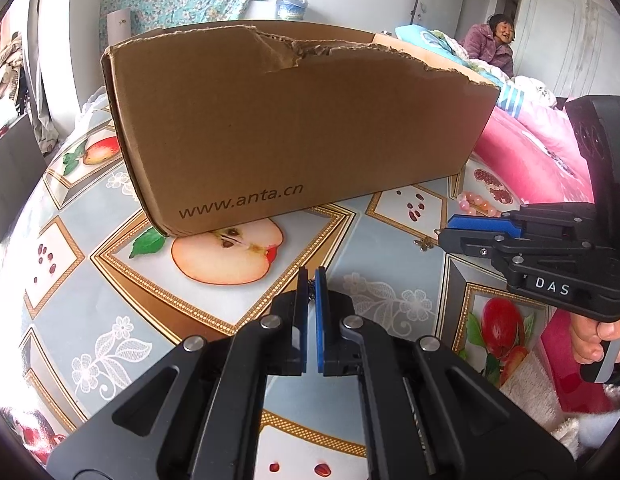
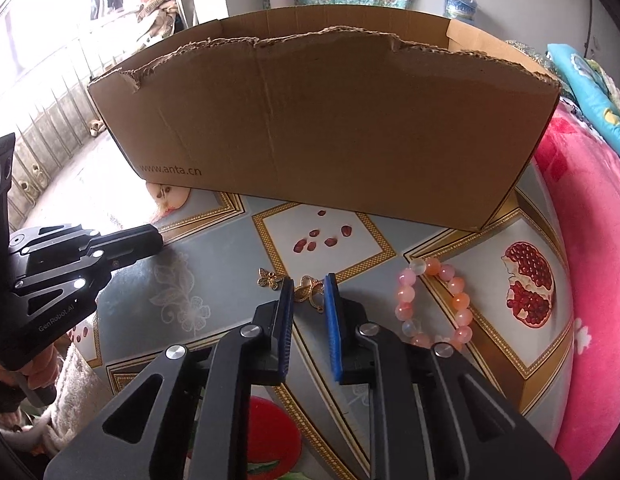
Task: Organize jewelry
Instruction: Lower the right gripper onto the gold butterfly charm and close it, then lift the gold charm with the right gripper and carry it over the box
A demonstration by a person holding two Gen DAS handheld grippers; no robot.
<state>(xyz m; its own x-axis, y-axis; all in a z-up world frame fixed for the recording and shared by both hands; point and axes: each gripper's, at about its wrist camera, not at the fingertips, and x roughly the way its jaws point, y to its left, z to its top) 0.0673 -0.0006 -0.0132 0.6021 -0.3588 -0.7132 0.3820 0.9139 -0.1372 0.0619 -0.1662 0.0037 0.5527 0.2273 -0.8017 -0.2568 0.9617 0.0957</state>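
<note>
Looking along the left gripper point(image 1: 310, 280), its pads are nearly together, pinching what seems a thin dark chain point(image 1: 310, 285) above the table point(image 1: 109, 292), near the cardboard box point(image 1: 293, 120).

Facing the box from the right gripper point(image 2: 308, 292), its pads are standing apart around a gold pendant point(image 2: 310, 290). A butterfly charm point(image 2: 269, 279) is lying just left, a pink bead bracelet point(image 2: 434, 304) right. Three pieces are waiting outside; box contents are hidden.
</note>
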